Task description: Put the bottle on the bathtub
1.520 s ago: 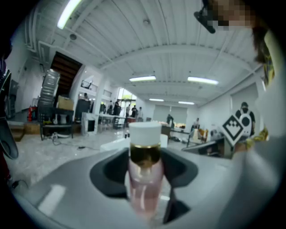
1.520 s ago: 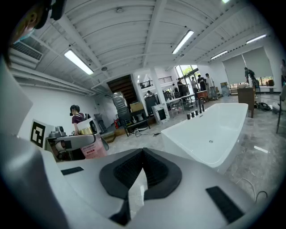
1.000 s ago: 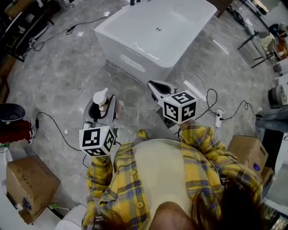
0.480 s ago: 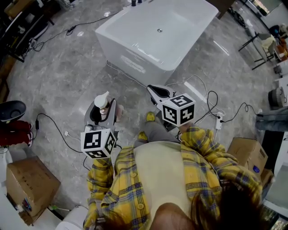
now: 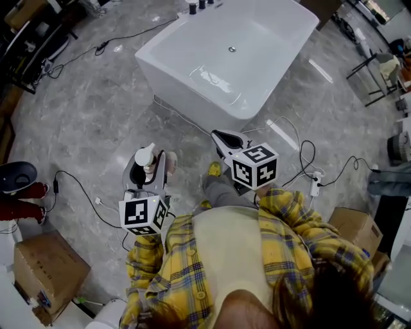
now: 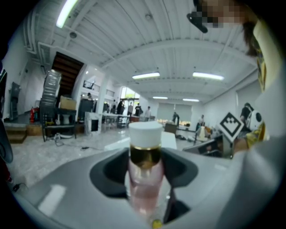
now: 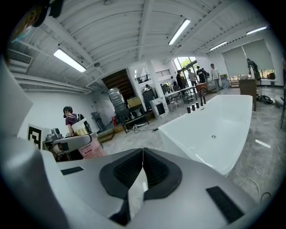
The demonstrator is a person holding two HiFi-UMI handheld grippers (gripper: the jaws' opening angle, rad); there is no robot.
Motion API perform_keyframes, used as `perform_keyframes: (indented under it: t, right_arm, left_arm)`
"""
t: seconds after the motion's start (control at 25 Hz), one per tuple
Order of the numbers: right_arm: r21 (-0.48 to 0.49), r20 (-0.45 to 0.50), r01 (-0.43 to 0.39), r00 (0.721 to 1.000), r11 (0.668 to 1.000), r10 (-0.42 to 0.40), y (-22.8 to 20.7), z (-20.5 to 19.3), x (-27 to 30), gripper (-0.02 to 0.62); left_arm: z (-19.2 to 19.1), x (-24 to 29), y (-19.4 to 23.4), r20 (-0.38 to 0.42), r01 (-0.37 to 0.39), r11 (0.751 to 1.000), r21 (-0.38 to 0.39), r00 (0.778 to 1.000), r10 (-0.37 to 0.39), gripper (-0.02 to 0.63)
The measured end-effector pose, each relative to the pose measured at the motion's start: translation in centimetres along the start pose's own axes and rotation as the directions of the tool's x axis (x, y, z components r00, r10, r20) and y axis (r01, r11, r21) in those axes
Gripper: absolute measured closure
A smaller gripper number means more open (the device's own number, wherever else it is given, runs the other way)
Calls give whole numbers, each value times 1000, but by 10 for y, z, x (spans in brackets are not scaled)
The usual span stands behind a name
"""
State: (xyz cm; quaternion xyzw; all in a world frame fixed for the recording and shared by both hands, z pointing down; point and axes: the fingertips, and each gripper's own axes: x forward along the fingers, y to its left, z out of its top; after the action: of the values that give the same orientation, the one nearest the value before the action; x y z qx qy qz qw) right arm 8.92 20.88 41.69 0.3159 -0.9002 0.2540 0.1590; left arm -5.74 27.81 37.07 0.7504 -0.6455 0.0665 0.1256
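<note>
A pink bottle (image 6: 144, 179) with a white cap and a gold collar stands upright between the jaws of my left gripper (image 5: 149, 168), which is shut on it. Seen from the head, the bottle (image 5: 145, 156) is held above the grey floor, short of the bathtub. The white bathtub (image 5: 192, 80) stands ahead, its near corner toward me. My right gripper (image 5: 226, 138) hangs to the right of the left one, nearer the tub, with its jaws closed together and nothing between them. In the right gripper view the bathtub (image 7: 210, 134) lies ahead at the right and the bottle (image 7: 91, 150) shows at the left.
Dark taps (image 5: 201, 4) stand on the tub's far rim. Cables (image 5: 302, 151) and a power strip (image 5: 315, 178) trail over the floor at the right. Cardboard boxes (image 5: 48, 266) sit at the lower left and at the right. A black stool (image 5: 16, 175) stands at the far left.
Both grippers and I have moved forward toward the bathtub. The bottle stays held in the left gripper, and the right gripper stays shut.
</note>
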Motion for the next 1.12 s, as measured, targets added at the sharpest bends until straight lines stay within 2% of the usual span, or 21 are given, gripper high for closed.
perform_keyframes:
  t: [0.24, 0.56, 0.84, 1.12]
  right_arm:
    - [7, -29, -3, 1000, 1000, 4, -34, 21, 27, 580]
    - [18, -17, -9, 1000, 1000, 9, -74, 52, 42, 581]
    - [65, -3, -10, 1000, 998, 10, -109, 65, 55, 580]
    - [57, -2, -23, 1000, 998, 23, -126, 72, 66, 580]
  left_arm:
    - [3, 42, 14, -22, -29, 999, -39, 999, 28, 391]
    - [20, 97, 16, -31, -44, 998, -41, 999, 43, 391]
    - [37, 145, 10, -38, -25, 1000, -18, 999, 24, 391]
    - [35, 176, 9, -58, -15, 1000, -25, 998, 14, 391]
